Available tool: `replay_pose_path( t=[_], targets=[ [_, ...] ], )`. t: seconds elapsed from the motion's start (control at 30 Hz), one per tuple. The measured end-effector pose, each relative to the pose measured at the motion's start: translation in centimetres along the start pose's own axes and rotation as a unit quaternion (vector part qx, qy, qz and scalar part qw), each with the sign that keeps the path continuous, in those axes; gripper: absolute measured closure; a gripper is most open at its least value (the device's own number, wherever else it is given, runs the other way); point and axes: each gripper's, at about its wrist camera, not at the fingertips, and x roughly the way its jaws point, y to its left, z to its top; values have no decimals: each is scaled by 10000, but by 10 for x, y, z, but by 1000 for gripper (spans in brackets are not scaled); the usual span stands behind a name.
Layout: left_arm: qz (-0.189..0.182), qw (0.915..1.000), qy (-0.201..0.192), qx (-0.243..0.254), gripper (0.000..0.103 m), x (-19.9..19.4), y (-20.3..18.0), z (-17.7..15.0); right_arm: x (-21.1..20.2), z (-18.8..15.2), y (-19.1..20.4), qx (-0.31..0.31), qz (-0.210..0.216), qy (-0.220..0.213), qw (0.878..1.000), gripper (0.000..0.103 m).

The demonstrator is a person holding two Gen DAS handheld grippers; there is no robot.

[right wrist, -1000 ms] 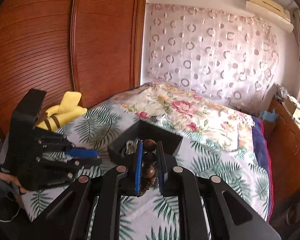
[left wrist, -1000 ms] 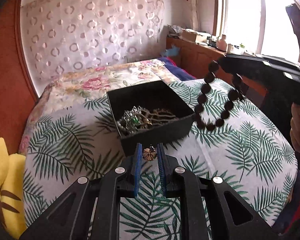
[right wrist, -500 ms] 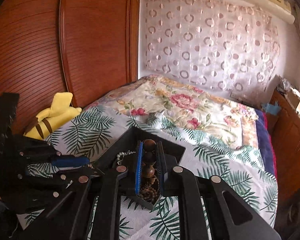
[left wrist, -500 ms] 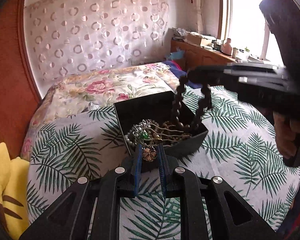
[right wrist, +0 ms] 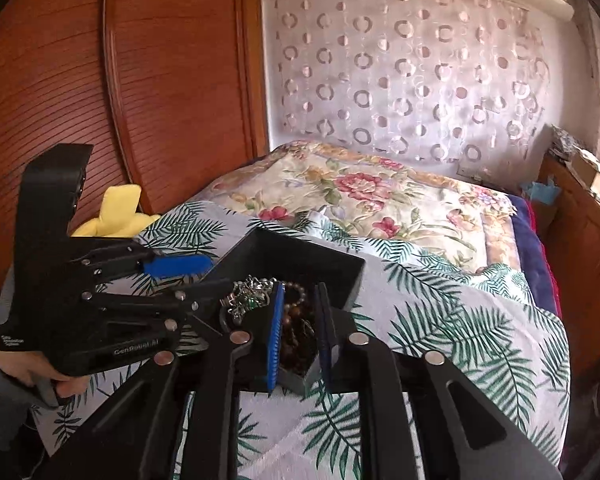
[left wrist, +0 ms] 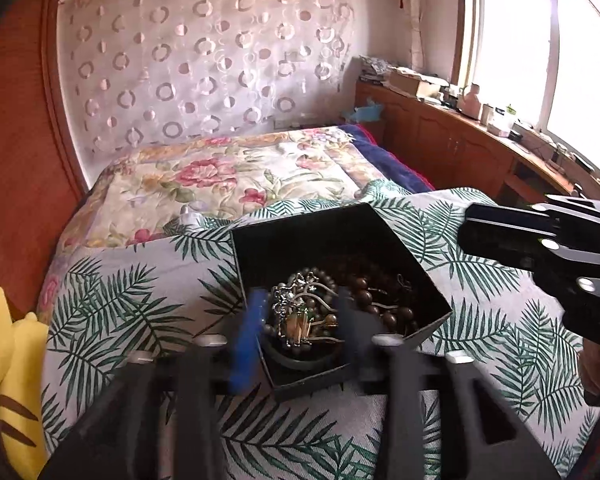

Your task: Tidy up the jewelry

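Note:
An open black box sits on the palm-leaf cloth, holding silver jewelry and a brown bead bracelet. My left gripper hovers over the box's near corner. Its jaws are opening, blurred, and nothing is pinched between them. In the right wrist view the box lies under my right gripper. Those jaws are opening too, and the bead bracelet rests in the box between the blue pads, free of them. The left gripper reaches in from the left, the right gripper from the right.
The palm-leaf cloth covers the near part of a bed, with a floral quilt behind it. A yellow plush toy lies at the left edge. A wooden cabinet with clutter runs under the window. A hand grips the left tool.
Both grippers came in over the box. The bead bracelet went from hanging in the right jaws to lying in the box. The small flower charm left the left jaws. Both jaws widened.

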Motion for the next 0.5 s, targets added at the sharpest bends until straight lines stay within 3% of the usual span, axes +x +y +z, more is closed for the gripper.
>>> replay_pose_path(
  t=[0.07,0.13,0.23,0.37,0.43,0.5],
  targets=[
    [87,9999,-70,-29,46,-6,0,-4,-7,-4,-1,119,-1,-91,9999,69],
    [174,9997,-141,-60,27,-13,0,-9,-15,-9,-4,264,-14,-162,9995,69],
    [286,9991,-303,-112,18,-28,-2,-15,-28,-17,-4,394,-53,-311,9987,62],
    [368,9977,-518,-225,9,-53,-1,-22,-50,-30,1,499,-204,-532,9971,52],
    [399,9967,-642,-292,8,-67,-4,-28,-59,-37,3,558,-257,-617,9962,43],
    [424,9958,-707,-411,8,-81,-5,-35,-68,-47,7,605,-332,-669,9954,43]
  ],
)
